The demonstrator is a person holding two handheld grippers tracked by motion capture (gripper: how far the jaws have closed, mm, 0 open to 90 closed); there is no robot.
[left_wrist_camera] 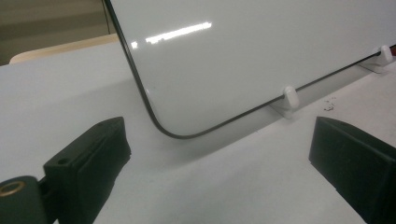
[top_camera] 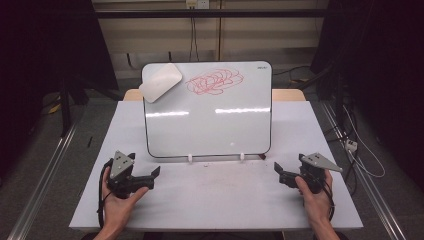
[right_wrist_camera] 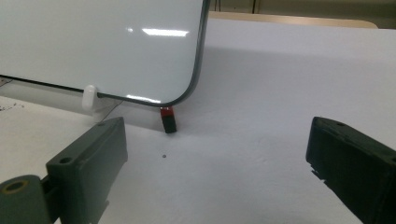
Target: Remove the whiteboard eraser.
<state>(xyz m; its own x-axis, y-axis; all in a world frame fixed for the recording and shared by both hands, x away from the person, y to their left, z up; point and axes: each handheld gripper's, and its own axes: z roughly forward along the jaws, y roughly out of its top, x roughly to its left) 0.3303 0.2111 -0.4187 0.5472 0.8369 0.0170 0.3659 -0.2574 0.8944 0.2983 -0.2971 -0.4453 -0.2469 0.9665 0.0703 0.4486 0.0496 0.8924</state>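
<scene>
Both sets of jaws stand wide apart with nothing between them; the left gripper (top_camera: 131, 176) and the right gripper (top_camera: 299, 174) rest low over the front of the worktop (top_camera: 215, 200), each just short of a lower corner of the whiteboard (top_camera: 207, 112); neither touches it.

The whiteboard stands tilted back on two white clip feet (top_camera: 190, 158); a red scribble (top_camera: 215, 81) covers its upper middle; a pale eraser (top_camera: 160, 82) sits against its upper left corner, overhanging the edge; a small red-and-black marker (right_wrist_camera: 168, 119) lies on the worktop just under the board's lower right corner.

Judged hazards from this position:

1. Board tip-over; the feet are narrow and shallow, so a push against the upper face, such as wiping pressure on the scribble, could rock the board backward or slide it across the worktop; bracing with the other gripper would appear advisable.
2. Eraser drop; the eraser looks wide and flat against the jaws' opening; a grip on its overhanging corner alone could twist it loose, letting it fall behind the board.
3. Marker loss; the marker is small and tucked close under the board's edge; jaws arriving from the front could knock it further underneath or strike the frame (right_wrist_camera: 198, 70) and shift the board.
4. Cable snag; the trailing cable on each gripper could drag across a clip foot during a long reach.
</scene>
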